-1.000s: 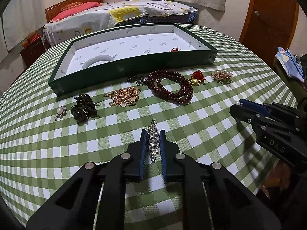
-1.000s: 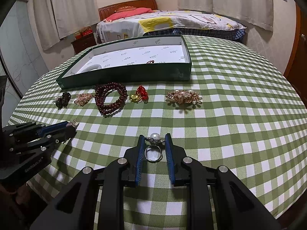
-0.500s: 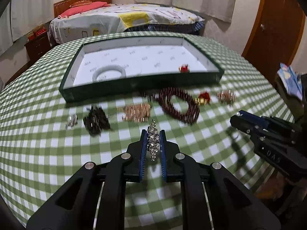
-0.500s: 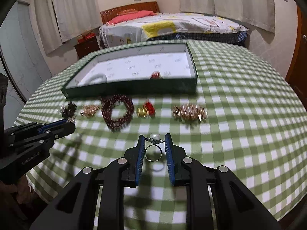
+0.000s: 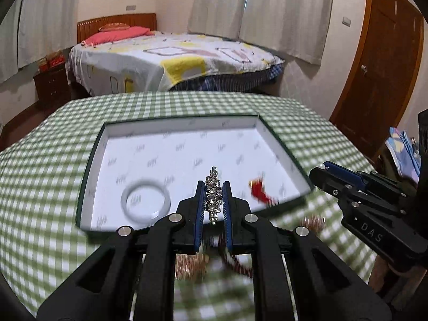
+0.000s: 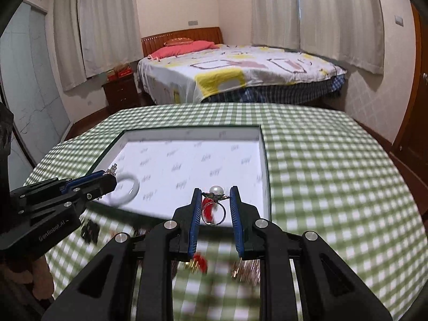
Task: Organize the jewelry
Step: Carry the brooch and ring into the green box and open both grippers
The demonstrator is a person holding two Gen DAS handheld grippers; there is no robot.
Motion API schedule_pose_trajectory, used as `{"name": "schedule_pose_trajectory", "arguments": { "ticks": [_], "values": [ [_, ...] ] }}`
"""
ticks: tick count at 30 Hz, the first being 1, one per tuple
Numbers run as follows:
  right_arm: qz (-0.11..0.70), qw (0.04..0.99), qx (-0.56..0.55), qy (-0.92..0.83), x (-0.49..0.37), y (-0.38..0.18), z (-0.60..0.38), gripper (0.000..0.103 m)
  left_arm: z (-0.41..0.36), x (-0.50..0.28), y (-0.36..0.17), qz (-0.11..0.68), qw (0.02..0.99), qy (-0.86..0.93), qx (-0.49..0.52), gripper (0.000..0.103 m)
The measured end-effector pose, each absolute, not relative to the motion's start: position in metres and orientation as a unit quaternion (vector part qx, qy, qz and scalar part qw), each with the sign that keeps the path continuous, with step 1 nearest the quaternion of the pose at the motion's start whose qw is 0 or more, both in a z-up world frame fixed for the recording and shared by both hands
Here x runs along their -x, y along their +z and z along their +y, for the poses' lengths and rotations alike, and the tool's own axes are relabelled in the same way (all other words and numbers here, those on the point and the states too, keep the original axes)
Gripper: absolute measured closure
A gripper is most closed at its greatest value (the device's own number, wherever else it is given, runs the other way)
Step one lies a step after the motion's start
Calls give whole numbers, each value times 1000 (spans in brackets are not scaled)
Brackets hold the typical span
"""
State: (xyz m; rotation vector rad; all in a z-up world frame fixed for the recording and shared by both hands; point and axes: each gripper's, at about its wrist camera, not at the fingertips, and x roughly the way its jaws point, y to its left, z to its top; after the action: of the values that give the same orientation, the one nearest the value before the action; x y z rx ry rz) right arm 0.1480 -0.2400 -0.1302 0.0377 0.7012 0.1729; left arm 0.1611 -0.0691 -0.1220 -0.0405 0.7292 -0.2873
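Jewelry now rides above the tray (image 5: 92, 157): I lifted both, left gripper (image 5: 212, 203) clamping brooch (image 5: 213, 195), right gripper (image 6: 214, 208) clamping ring (image 6: 214, 211); drop next.

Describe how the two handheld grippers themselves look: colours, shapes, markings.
The left gripper and the right gripper are both matte black angular linkages with silver round pivot bolts and two flat blue ribbed fingers. White lettering marks their sides: "GenRobot.AI" on the left, "DAS" on the right. No cables or sleeves show.
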Motion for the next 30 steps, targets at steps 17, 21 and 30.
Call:
{"name": "schedule_pose_trajectory", "arguments": {
  "ticks": [17,21,30],
  "values": [
    [414,907,-9,71,-210,-191,-248,81,-81,-223,-189,426,897,-116,19,90],
    [419,905,-5,71,-213,-196,-246,81,-76,-227,-196,439,891,-110,26,90],
    [420,905,5,70,-214,-197,-244,81,-77,-226,-198,437,892,-109,21,90]
  ]
}}
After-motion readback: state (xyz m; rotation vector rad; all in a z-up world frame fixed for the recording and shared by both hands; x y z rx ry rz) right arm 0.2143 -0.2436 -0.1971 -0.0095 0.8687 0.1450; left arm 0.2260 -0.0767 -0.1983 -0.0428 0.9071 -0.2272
